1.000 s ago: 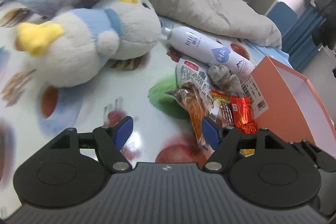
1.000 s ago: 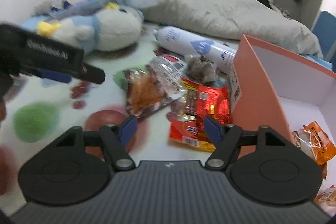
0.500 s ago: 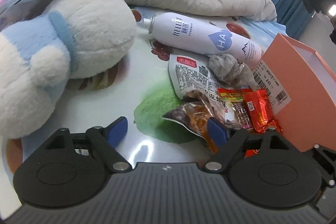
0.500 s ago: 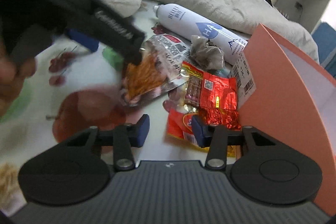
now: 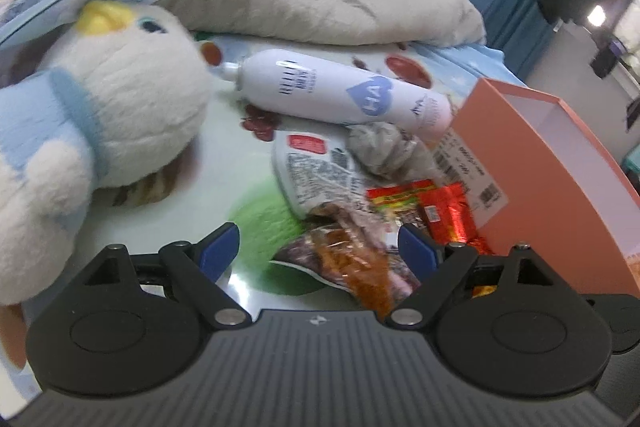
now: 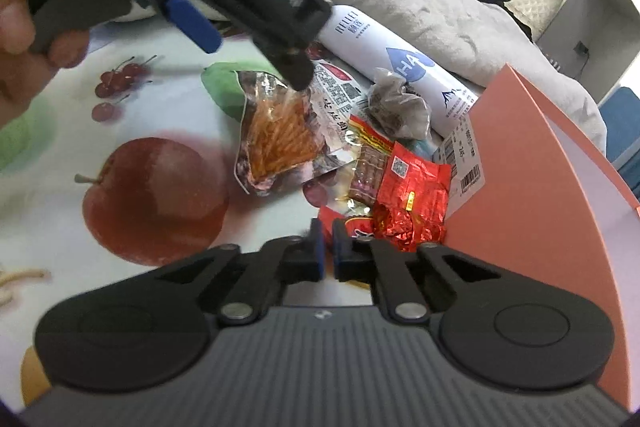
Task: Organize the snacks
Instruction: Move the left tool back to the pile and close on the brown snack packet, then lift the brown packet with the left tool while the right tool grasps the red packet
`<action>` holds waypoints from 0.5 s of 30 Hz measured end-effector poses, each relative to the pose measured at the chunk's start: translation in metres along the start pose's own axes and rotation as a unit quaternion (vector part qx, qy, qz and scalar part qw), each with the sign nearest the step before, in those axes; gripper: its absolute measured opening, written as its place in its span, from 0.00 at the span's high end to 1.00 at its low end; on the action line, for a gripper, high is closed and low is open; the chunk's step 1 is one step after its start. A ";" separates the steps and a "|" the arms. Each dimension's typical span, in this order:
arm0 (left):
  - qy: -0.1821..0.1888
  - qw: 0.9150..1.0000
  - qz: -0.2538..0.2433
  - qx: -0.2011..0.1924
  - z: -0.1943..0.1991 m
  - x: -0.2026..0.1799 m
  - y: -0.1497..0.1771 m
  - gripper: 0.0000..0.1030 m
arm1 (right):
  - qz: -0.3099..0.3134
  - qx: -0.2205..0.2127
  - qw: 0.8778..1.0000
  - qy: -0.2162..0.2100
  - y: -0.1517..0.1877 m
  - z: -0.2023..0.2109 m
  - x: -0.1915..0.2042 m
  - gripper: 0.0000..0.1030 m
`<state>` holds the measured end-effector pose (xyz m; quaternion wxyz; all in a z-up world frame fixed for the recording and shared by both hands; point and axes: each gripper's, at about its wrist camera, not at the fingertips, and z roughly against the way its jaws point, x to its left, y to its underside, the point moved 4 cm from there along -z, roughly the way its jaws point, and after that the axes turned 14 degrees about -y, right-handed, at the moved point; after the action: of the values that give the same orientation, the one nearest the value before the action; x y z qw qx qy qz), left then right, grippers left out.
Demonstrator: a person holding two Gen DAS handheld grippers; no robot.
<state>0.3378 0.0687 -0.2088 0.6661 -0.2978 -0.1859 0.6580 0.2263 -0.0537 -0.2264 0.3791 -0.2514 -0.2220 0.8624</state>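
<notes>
From the left wrist, the left gripper (image 5: pixel 318 247) sits low in the frame, its blue pads wide apart after just opening, nothing pressed between them. A clear packet of orange sticks (image 5: pixel 352 263) lies between and just beyond the pads. A plush bird (image 5: pixel 100 99) fills the left, a white spray bottle (image 5: pixel 344 95) lies at centre, and an orange box (image 5: pixel 560 195) stands at right.

From the right wrist, the right gripper (image 6: pixel 327 251) at lower centre has just closed, pads nearly together, pinching the edge of a red-and-yellow snack packet (image 6: pixel 352 227) beside the box's outer wall (image 6: pixel 532 195). A red foil packet (image 6: pixel 412 195) lies just above it.
</notes>
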 end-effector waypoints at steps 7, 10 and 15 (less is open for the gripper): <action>-0.009 0.999 -0.035 0.011 -0.020 -0.017 0.003 0.15 | 0.002 -0.006 1.000 -0.004 0.000 0.006 -0.001 0.98; -0.021 0.999 -0.046 0.021 -0.024 -0.021 0.006 0.31 | 0.005 -0.007 1.000 -0.010 0.000 0.010 0.000 0.98; -0.026 0.999 -0.039 0.024 -0.016 -0.018 0.011 0.61 | 0.010 -0.009 1.000 -0.028 0.003 0.018 0.007 0.98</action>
<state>0.3383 0.0483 -0.2255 0.6934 -0.2566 -0.1989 0.6433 0.2096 -0.0534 -0.2163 0.3615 -0.2330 -0.2375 0.8710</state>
